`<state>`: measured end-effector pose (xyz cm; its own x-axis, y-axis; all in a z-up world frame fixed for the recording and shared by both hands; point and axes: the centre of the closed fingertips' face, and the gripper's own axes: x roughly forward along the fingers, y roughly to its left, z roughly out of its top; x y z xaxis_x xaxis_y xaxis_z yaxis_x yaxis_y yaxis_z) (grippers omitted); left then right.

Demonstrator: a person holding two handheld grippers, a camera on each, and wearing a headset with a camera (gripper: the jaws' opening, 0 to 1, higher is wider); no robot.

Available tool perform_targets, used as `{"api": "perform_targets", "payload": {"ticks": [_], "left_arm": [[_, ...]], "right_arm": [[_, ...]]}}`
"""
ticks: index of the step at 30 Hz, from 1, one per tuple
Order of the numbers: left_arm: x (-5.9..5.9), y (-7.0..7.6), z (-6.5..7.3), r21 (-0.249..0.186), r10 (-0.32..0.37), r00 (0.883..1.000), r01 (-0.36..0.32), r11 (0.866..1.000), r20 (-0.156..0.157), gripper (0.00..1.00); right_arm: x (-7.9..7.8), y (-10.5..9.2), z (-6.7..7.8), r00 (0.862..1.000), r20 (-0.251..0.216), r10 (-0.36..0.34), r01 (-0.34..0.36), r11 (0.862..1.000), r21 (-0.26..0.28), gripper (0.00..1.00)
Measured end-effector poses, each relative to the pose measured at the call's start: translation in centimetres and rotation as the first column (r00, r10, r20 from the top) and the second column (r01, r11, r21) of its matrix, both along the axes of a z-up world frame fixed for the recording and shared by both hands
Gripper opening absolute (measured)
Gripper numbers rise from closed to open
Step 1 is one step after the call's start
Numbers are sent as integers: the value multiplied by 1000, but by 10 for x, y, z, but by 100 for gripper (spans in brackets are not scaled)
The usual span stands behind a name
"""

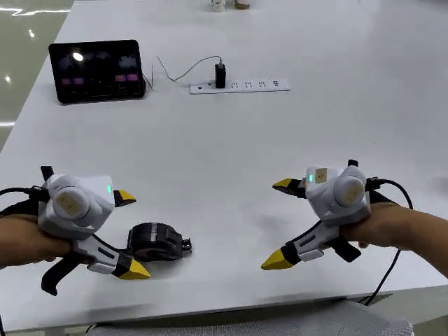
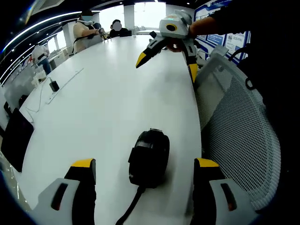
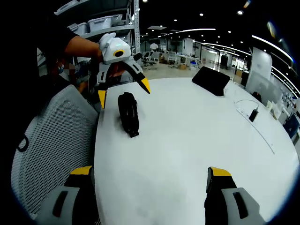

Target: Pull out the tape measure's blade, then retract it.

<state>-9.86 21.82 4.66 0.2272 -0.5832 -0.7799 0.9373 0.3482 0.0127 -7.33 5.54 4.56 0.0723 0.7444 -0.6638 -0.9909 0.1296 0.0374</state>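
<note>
A black tape measure lies on the white table, its blade not drawn out. My left gripper is open around it, yellow-tipped jaws on either side with gaps; the left gripper view shows the tape measure between the fingertips. My right gripper is open and holds nothing, off to the right above the table near the front edge. From the right gripper view the tape measure lies far ahead, under the left gripper.
A dark tablet stands at the back left. A white power strip with a black plug and cable lies at the back centre. A grey mesh chair sits just past the table's front edge. People sit at the far end.
</note>
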Motion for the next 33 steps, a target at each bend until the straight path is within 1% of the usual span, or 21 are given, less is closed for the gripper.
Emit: {"api": "perform_targets", "payload": {"ticks": [2,4,5,7,8,9,11,16,17,18,19,22,25,27,28,30,31,32,33], "left_arm": [[0,-2,-1,7,-14,1000,14,1000,-3,80],[-2,-2,-5,28,-30,999,31,999,-19,76],[-1,-4,-6,36,-37,999,38,999,-22,74],[-1,-6,-7,34,-42,999,43,998,-28,74],[-1,-8,-8,37,-43,998,44,998,-35,73],[0,-8,-9,44,-46,998,47,998,-37,72],[1,-11,-10,45,-47,998,49,998,-38,71],[-1,-16,-18,56,-55,997,58,997,-55,68],[-2,-17,-20,60,-79,995,83,995,-54,65],[-2,-16,-23,77,-90,995,94,993,-50,62],[-2,-15,-24,88,-91,995,95,992,-49,60],[-1,-18,-24,85,-88,995,93,992,-51,57],[0,-18,-27,109,-107,994,111,988,-38,52],[2,-17,-27,133,-108,994,111,985,-29,48],[2,-17,-27,131,-108,994,111,985,-32,48],[2,-19,-27,126,-108,994,111,986,-33,47],[4,-18,-27,137,-111,994,112,984,-19,45],[6,-18,-28,151,-126,992,126,980,-5,39],[2,-18,-30,160,-153,988,154,975,-23,33]], "right_arm": [[-2,8,-1,1000,1,13,-13,1000,7,99],[-5,17,-2,999,5,37,-37,999,13,99],[-6,21,-4,999,2,45,-45,999,16,99],[-7,27,-6,999,-9,48,-48,999,20,99],[-9,30,-7,999,-14,52,-52,998,23,99],[-10,33,-8,998,-18,54,-53,998,25,99],[-11,39,-9,998,-33,53,-52,998,33,99],[-13,52,-12,997,-39,67,-66,997,32,99],[-13,54,-12,997,-43,67,-65,997,32,99],[-13,58,-13,997,-62,56,-54,998,38,99],[-12,62,-13,996,-69,55,-53,998,41,99],[-13,71,-14,996,-55,71,-69,997,43,99],[-16,79,-16,995,-51,91,-89,995,40,99],[-17,81,-17,994,-63,94,-92,995,39,99],[-18,82,-19,993,-54,103,-102,994,28,99],[-20,83,-21,993,-55,109,-108,994,21,99],[-21,84,-23,992,-58,112,-111,994,16,99],[-22,84,-24,992,-56,117,-117,993,11,99],[-22,85,-26,991,-50,123,-123,992,7,99]]}}
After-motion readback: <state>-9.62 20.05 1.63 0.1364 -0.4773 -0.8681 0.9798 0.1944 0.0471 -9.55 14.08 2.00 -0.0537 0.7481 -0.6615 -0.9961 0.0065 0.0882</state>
